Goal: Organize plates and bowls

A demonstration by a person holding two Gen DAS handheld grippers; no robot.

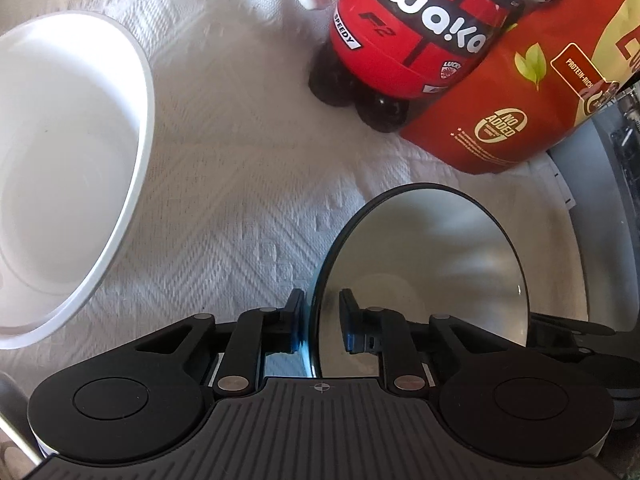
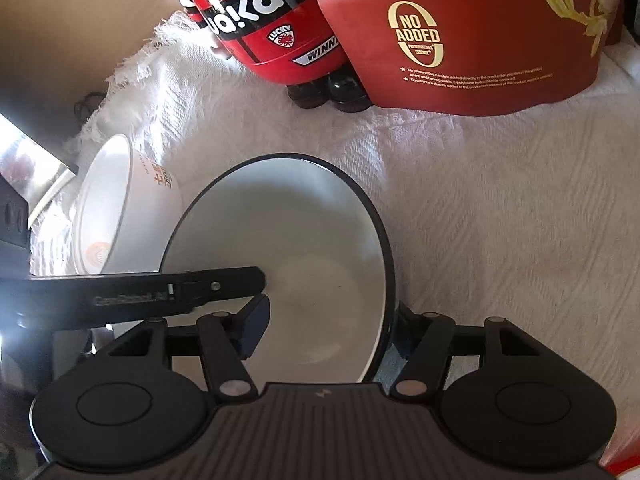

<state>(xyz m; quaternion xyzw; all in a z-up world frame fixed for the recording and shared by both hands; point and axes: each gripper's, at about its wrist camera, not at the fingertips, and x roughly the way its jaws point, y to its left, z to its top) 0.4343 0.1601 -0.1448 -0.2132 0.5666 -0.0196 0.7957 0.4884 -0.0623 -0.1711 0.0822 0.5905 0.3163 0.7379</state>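
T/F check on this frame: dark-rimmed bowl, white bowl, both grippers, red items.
1. The left gripper straddles the dark-rimmed bowl rim. True.
2. The white bowl is stacked inside the dark-rimmed bowl. False: it sits apart on the white cloth.
3. The right gripper has one finger inside the dark-rimmed bowl. True.
4. The red pouch lies flat. False: it stands upright beside the red toy figure.

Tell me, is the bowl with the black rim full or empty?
Empty. The black-rimmed bowl shows only its bare, pale inside in both views, with nothing in it.
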